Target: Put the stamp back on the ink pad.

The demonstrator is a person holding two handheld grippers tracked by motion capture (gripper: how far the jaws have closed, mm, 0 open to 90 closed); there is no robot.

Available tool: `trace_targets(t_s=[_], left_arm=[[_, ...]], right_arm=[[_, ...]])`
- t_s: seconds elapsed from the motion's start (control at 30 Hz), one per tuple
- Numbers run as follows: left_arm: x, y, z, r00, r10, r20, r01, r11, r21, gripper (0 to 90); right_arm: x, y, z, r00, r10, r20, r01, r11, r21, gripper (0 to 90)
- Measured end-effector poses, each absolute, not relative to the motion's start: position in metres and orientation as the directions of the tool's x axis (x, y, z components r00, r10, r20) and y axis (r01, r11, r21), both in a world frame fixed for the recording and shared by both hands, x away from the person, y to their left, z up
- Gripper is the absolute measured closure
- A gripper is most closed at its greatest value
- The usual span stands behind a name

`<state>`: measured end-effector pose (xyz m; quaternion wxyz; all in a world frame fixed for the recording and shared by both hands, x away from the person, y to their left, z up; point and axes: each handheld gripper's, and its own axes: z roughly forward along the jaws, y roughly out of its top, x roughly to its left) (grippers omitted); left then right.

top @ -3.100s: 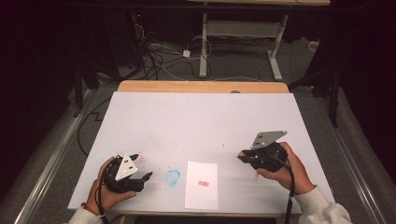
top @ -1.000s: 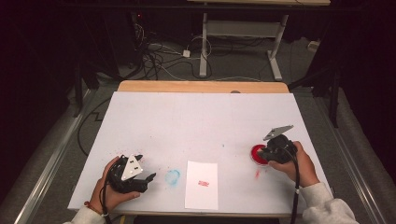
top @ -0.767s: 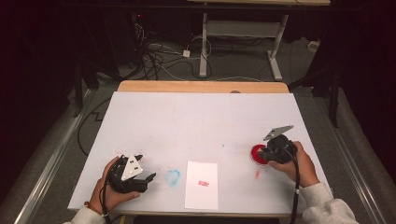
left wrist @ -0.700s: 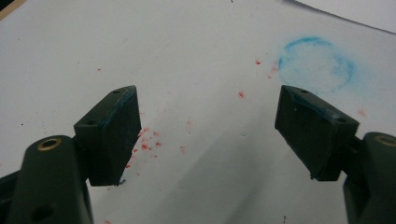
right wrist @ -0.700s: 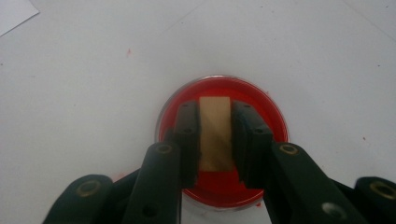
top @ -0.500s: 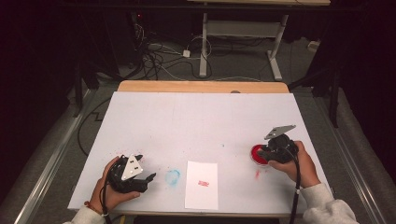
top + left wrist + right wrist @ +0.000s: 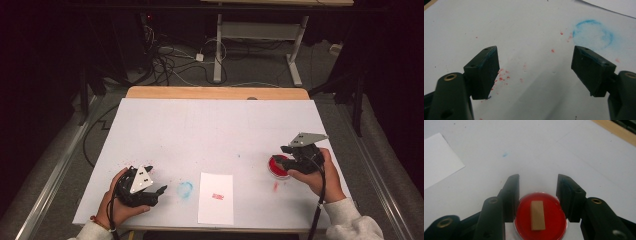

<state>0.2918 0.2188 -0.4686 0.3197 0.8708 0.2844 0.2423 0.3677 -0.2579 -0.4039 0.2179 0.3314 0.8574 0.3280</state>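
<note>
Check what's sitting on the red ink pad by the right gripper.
A small tan rectangular block lies on the red ink pad, near its middle. The right gripper has just been opening; its fingers flank the pad. The block's underside is hidden.

Round red ink pad (image 7: 541, 217), tan stamp block (image 7: 537, 215) flat on it, near table's right edge.

Bright overhead light is falling on the white table (image 7: 215, 130), while the floor and room around it are lying in near darkness. The high view is looking soft and slightly grainy. In the left gripper view, the left gripper (image 7: 535, 70) is casting a soft grey shadow; close-up jaws are blurring slightly.
</note>
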Motion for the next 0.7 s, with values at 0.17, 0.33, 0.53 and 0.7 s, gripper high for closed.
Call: trace_targets(t_s=[0.17, 0.33, 0.53, 0.7], left_arm=[[0.292, 0.219, -0.469, 0.721, 0.650, 0.240, 0.340, -0.634, 0.695, 22.0], [0.292, 0.219, -0.469, 0.721, 0.651, 0.239, 0.340, -0.633, 0.696, 22.0], [0.291, 0.219, -0.468, 0.718, 0.652, 0.243, 0.338, -0.632, 0.697, 22.0], [0.291, 0.219, -0.468, 0.718, 0.652, 0.243, 0.336, -0.631, 0.699, 22.0]], right_arm=[[0.365, -0.256, -0.401, -0.668, 0.724, -0.174, 0.403, 0.547, 0.734, 44.9], [0.363, -0.255, -0.399, -0.654, 0.732, -0.191, 0.368, 0.528, 0.765, 36.2], [0.358, -0.254, -0.397, -0.641, 0.743, -0.191, 0.323, 0.487, 0.812, 30.7], [0.353, -0.253, -0.395, -0.619, 0.760, -0.196, 0.284, 0.449, 0.847, 29.3]])
